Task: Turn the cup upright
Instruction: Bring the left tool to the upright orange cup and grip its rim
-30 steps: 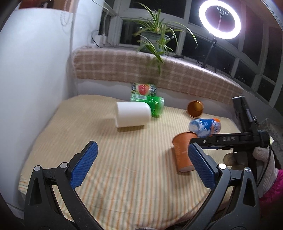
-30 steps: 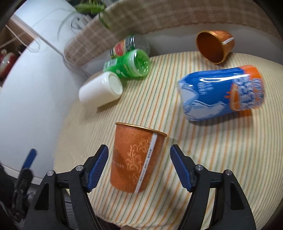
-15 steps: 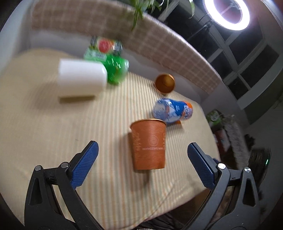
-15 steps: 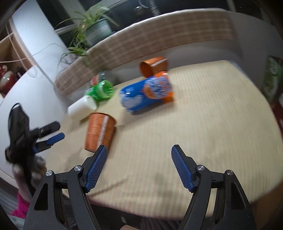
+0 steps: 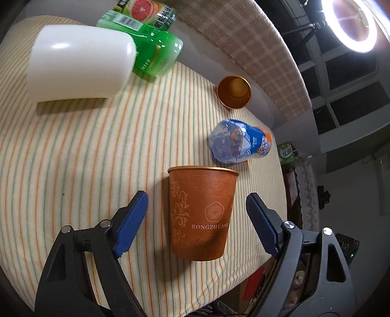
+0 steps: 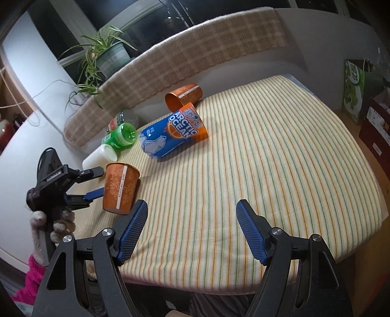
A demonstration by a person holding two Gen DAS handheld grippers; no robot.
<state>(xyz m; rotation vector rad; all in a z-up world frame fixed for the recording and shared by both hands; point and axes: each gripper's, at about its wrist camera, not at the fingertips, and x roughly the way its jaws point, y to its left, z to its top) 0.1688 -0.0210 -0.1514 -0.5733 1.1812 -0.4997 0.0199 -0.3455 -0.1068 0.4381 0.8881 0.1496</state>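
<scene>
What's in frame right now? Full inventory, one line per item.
orange paper cup: 1, orange, upright near table's front edge, between the left fingers
second orange cup: 1, orange, on its side at the back
Arctic Ocean can: 1, blue and orange, lying mid-table
green bottle: 1, green, lying at back
grapefruit-label bottle: 1, behind the green one
white cup: 1, white, lying beside green bottle
striped tablecloth: 1, cream striped
potted plant: 1, green, on sill
ring light: 1, lit
left gripper: open, straddling cup
right gripper: open, empty

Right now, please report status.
Left gripper open, fingers either side of upright orange cup, not touching. Right gripper open, empty. Second orange cup lies sideways.
</scene>
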